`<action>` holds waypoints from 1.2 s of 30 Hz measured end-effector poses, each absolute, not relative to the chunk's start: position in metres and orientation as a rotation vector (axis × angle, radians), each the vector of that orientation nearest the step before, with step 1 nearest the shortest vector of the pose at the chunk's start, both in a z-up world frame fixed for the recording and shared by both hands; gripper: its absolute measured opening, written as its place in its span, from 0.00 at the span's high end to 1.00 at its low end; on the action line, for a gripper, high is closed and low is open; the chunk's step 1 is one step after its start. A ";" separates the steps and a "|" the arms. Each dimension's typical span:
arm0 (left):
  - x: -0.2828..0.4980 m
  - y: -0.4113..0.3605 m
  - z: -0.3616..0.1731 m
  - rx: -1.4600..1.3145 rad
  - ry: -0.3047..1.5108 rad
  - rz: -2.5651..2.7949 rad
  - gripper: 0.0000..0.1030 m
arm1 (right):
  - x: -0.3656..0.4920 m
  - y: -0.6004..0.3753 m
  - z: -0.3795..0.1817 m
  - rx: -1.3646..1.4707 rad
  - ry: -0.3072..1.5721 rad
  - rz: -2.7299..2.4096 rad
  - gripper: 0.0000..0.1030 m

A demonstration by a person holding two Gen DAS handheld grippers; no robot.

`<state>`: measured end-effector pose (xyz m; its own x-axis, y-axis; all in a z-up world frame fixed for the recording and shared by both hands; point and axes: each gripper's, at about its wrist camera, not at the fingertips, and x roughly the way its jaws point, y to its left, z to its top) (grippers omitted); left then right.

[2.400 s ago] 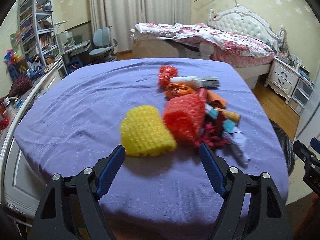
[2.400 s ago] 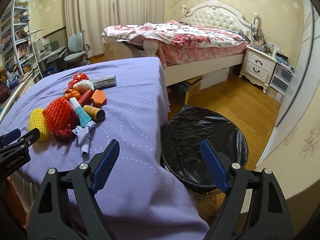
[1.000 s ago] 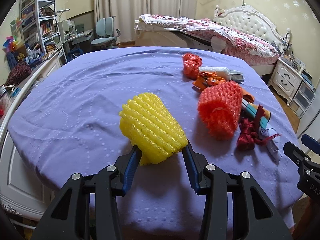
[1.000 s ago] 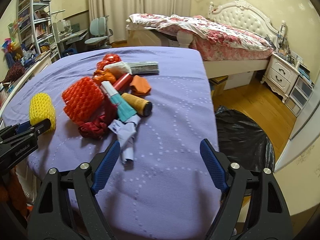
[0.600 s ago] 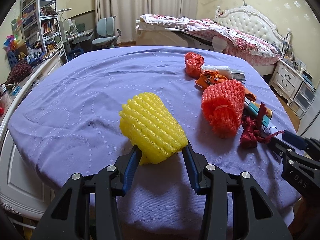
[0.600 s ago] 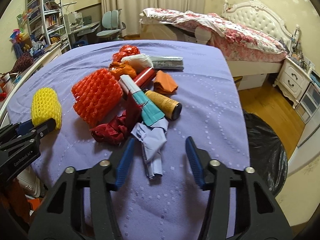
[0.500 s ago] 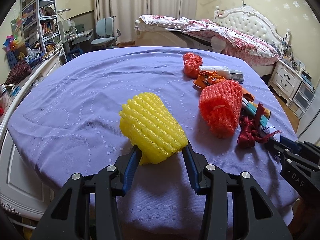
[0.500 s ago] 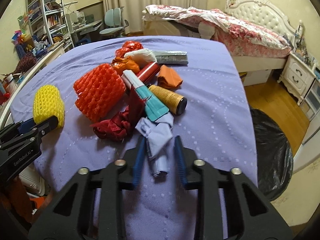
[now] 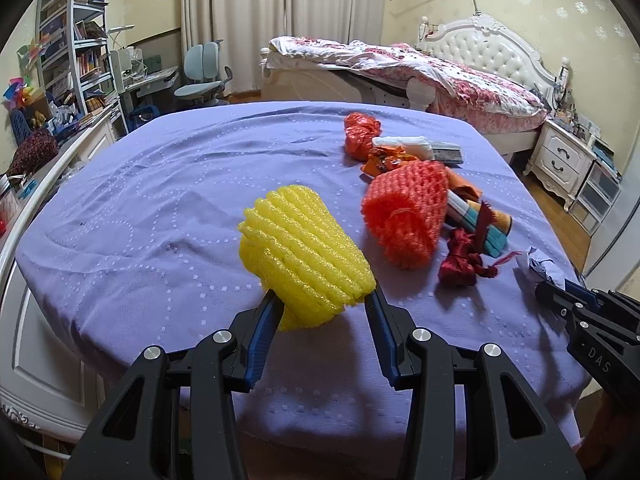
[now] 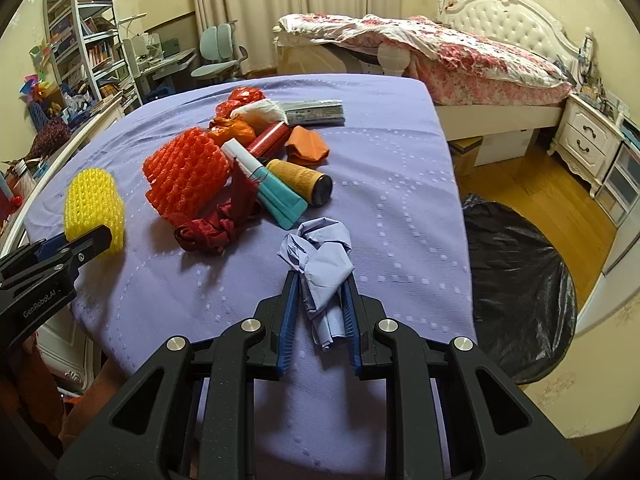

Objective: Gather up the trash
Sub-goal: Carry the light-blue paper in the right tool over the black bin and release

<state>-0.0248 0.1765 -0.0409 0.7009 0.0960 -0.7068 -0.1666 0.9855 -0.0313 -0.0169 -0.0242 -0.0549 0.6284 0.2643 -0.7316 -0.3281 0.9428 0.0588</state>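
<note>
Left tool (image 9: 320, 300) clenches the yellow foam fruit net (image 9: 304, 256); right tool (image 10: 320, 300) pinches the crumpled lilac paper (image 10: 320, 256), both lower-centre, ready for the black-lined bin (image 10: 520, 300).

Right hand-held gripper (image 10: 321, 285) clamps crumpled lilac paper (image 10: 320, 258) on purple table (image 10: 400, 200); black trash bag (image 10: 520, 280) right.

Yellow foam net (image 9: 304, 256) – ribbed, crumpled matt paper (image 10: 320, 256), purple cloth (image 10: 400, 184)
</note>
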 end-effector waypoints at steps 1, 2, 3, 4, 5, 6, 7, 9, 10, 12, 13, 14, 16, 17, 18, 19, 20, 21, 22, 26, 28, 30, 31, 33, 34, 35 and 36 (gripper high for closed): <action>-0.025 0.174 -0.039 -0.093 0.777 0.141 0.57 | -0.018 -0.027 -0.053 -0.083 0.818 0.335 0.79; -0.026 0.170 -0.037 -0.087 0.772 0.134 0.57 | -0.019 -0.029 -0.052 -0.082 0.813 0.332 0.80; -0.027 0.167 -0.036 -0.082 0.767 0.127 0.57 | -0.020 -0.033 -0.050 -0.076 0.806 0.325 0.79; -0.028 0.163 -0.035 -0.079 0.763 0.121 0.57 | -0.021 -0.036 -0.048 -0.069 0.801 0.321 0.79; -0.028 0.160 -0.033 -0.076 0.758 0.114 0.57 | -0.021 -0.038 -0.048 -0.065 0.799 0.319 0.79; -0.028 0.155 -0.030 -0.073 0.750 0.101 0.57 | -0.022 -0.043 -0.045 -0.058 0.793 0.312 0.79; -0.028 0.152 -0.028 -0.072 0.746 0.094 0.57 | -0.022 -0.046 -0.044 -0.054 0.789 0.307 0.79; -0.027 0.142 -0.024 -0.066 0.735 0.069 0.57 | -0.023 -0.054 -0.041 -0.046 0.780 0.296 0.79; -0.027 0.138 -0.022 -0.064 0.731 0.059 0.57 | -0.022 -0.059 -0.040 -0.039 0.775 0.288 0.79; -0.026 0.127 -0.017 -0.059 0.717 0.031 0.57 | -0.022 -0.069 -0.037 -0.027 0.766 0.270 0.79; -0.026 0.123 -0.015 -0.056 0.712 0.021 0.57 | -0.022 -0.072 -0.036 -0.021 0.763 0.263 0.79; -0.025 0.115 -0.013 -0.048 0.701 0.004 0.57 | -0.023 -0.078 -0.034 -0.011 0.758 0.252 0.79; -0.024 0.105 -0.010 -0.038 0.690 -0.021 0.57 | -0.021 -0.086 -0.032 0.003 0.750 0.234 0.79; -0.022 0.100 -0.009 -0.032 0.686 -0.033 0.57 | -0.021 -0.091 -0.031 0.008 0.746 0.225 0.79; -0.018 0.092 -0.008 -0.024 0.685 -0.053 0.57 | -0.021 -0.097 -0.030 0.012 0.741 0.213 0.79; -0.015 0.087 -0.008 -0.020 0.685 -0.064 0.57 | -0.019 -0.102 -0.029 0.016 0.737 0.198 0.80; -0.012 0.081 -0.008 -0.016 0.684 -0.076 0.57 | -0.018 -0.107 -0.029 0.018 0.734 0.187 0.80; -0.008 0.072 -0.008 -0.009 0.682 -0.094 0.57 | -0.016 -0.114 -0.029 0.023 0.732 0.170 0.79; -0.005 0.068 -0.008 -0.005 0.680 -0.104 0.57 | -0.015 -0.117 -0.030 0.027 0.733 0.161 0.79; 0.006 0.043 -0.013 0.016 0.680 -0.152 0.57 | -0.006 -0.137 -0.034 0.047 0.738 0.118 0.79; 0.014 0.030 -0.016 0.027 0.686 -0.174 0.57 | -0.002 -0.147 -0.037 0.060 0.742 0.097 0.79; 0.019 0.019 -0.018 0.037 0.689 -0.190 0.57 | 0.002 -0.158 -0.041 0.071 0.745 0.075 0.79; 0.022 0.013 -0.019 0.042 0.691 -0.199 0.57 | 0.003 -0.161 -0.042 0.074 0.747 0.068 0.79; 0.028 0.002 -0.021 0.049 0.693 -0.215 0.57 | 0.007 -0.169 -0.045 0.082 0.750 0.054 0.79; 0.031 -0.001 -0.022 0.052 0.695 -0.220 0.57 | 0.009 -0.174 -0.047 0.088 0.752 0.046 0.79; 0.034 -0.007 -0.022 0.057 0.696 -0.228 0.57 | 0.011 -0.177 -0.048 0.091 0.753 0.041 0.79; 0.037 -0.011 -0.023 0.062 0.696 -0.234 0.57 | 0.012 -0.180 -0.050 0.095 0.754 0.035 0.79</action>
